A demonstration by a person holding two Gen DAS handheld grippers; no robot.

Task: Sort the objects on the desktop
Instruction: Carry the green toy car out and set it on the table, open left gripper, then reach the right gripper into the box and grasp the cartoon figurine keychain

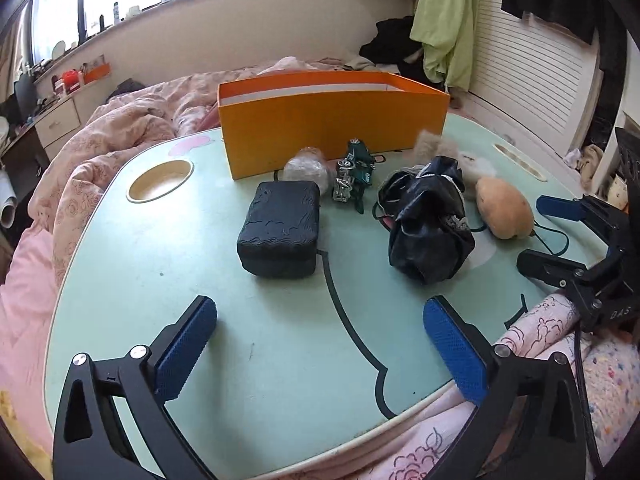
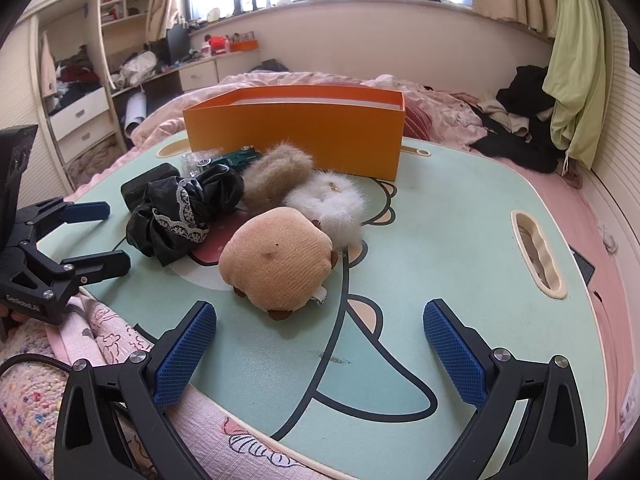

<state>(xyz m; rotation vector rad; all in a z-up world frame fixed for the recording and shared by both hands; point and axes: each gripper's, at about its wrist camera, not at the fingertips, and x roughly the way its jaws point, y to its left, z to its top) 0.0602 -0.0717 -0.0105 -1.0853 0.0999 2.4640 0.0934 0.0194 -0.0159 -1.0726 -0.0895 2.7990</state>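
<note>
On the mint lap table (image 1: 180, 280) lie a black case (image 1: 280, 232), a green toy car (image 1: 356, 172), a clear wrapped ball (image 1: 306, 170), a black lace scrunchie (image 1: 428, 216) and a tan plush (image 1: 504, 208), all in front of an orange box (image 1: 332, 128). My left gripper (image 1: 320, 352) stands open over the near edge, nothing between its pads. In the right wrist view, my right gripper (image 2: 320, 352) is open just short of the tan plush (image 2: 276, 268). Behind the plush lie a white fluffy scrunchie (image 2: 332, 204) and a beige one (image 2: 276, 176).
The table sits on a bed with pink bedding (image 1: 100, 152). It has a round cup recess (image 1: 160, 180) at the left and a slot (image 2: 538, 252) at the right. A drawer unit (image 2: 84, 120) and a desk (image 2: 200, 74) stand beyond.
</note>
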